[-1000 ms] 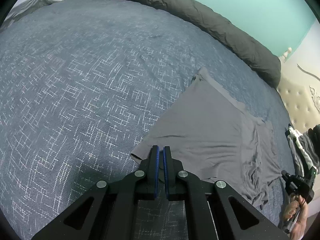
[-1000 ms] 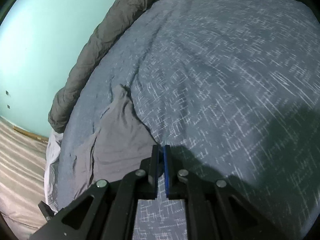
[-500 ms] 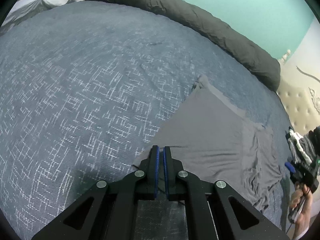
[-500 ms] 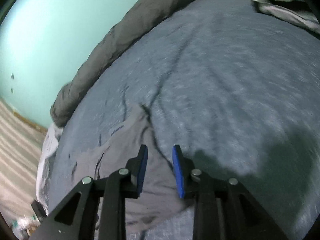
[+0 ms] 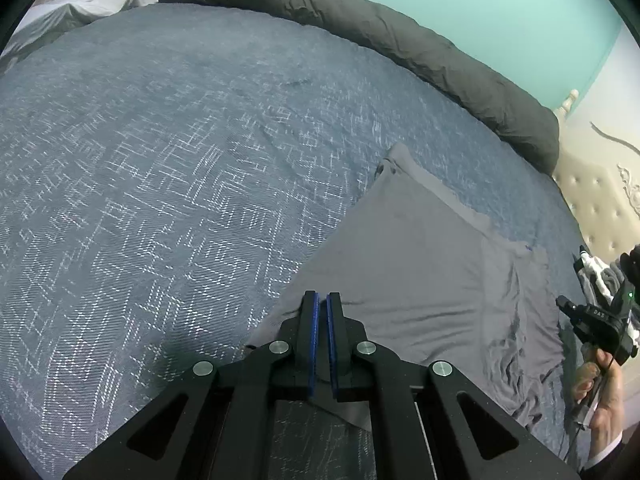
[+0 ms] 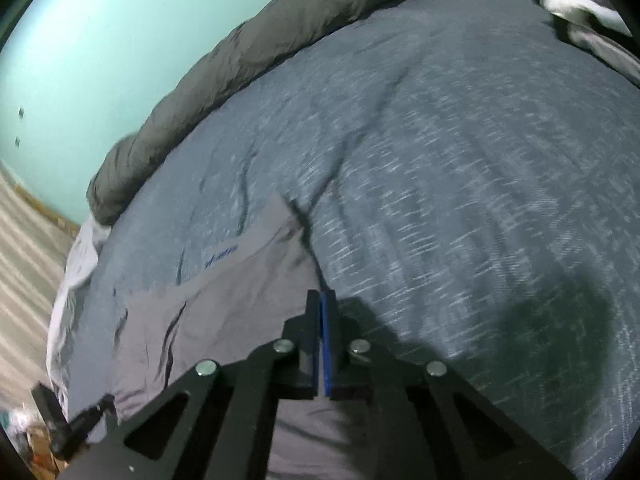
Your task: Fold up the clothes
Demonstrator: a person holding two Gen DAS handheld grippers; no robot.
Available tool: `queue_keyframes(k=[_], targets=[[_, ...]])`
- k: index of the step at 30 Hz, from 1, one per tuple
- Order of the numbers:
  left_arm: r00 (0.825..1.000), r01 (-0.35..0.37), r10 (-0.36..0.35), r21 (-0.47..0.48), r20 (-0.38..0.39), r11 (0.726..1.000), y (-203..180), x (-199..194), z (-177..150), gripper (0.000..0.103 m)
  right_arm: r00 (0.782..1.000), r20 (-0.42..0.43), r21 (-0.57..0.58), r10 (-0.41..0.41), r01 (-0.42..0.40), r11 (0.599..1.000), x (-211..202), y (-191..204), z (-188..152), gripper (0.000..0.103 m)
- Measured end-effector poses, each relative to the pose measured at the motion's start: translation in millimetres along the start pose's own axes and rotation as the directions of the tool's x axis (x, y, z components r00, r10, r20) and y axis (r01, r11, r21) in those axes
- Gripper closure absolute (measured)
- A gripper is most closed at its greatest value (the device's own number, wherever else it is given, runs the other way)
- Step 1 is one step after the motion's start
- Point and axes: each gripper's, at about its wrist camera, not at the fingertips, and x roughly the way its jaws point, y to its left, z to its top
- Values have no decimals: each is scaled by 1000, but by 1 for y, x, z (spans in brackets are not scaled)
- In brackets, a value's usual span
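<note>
Found the left gripper [image 5: 321,298] clenched, blue pads all but touching, on the near-left corner of the grey garment [image 5: 420,264], with a tongue of cloth showing beneath the fingers. Saw that garment lying spread on the blue bedspread [image 5: 160,160], near the person's edge of the bed and well apart from the dark rolled duvet [image 5: 400,40]. At the far right, noted the right gripper [image 6: 322,296] pressed shut at the garment's right edge. Could not tell whether cloth sat between its pads, that view being blurred.

Judged these the likely failures:
- A thin corner pinch slipping loose on a lift.
- One side rising ahead of the other and skewing the fold.
- The rumpled right part [image 5: 520,368] getting creased in.
- Bedspread weave being nipped along with the cloth.
- An empty right pinch leaving that side behind.

Read the garment as lying flat. Put its banded edge [image 5: 460,204] on the far side, away from the person, with one pointed corner aimed toward the duvet. Took its long axis, less surely, to run across from one gripper to the other.
</note>
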Motion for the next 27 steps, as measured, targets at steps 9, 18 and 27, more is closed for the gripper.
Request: queue_keyframes(k=[9, 18, 27], targets=[[1000, 2, -2, -3, 1, 1000, 0, -2, -2, 99, 996, -2, 125, 84, -83, 989, -1, -20, 3, 101], [1000, 10, -10, -2, 1, 1000, -2, -8, -7, 99, 998, 23, 183, 58, -61, 981, -34, -34, -4, 80], [1000, 16, -16, -21, 7, 1000, -2, -19, -15, 99, 994, -105, 89, 19, -10, 996, -59, -37, -41, 79]])
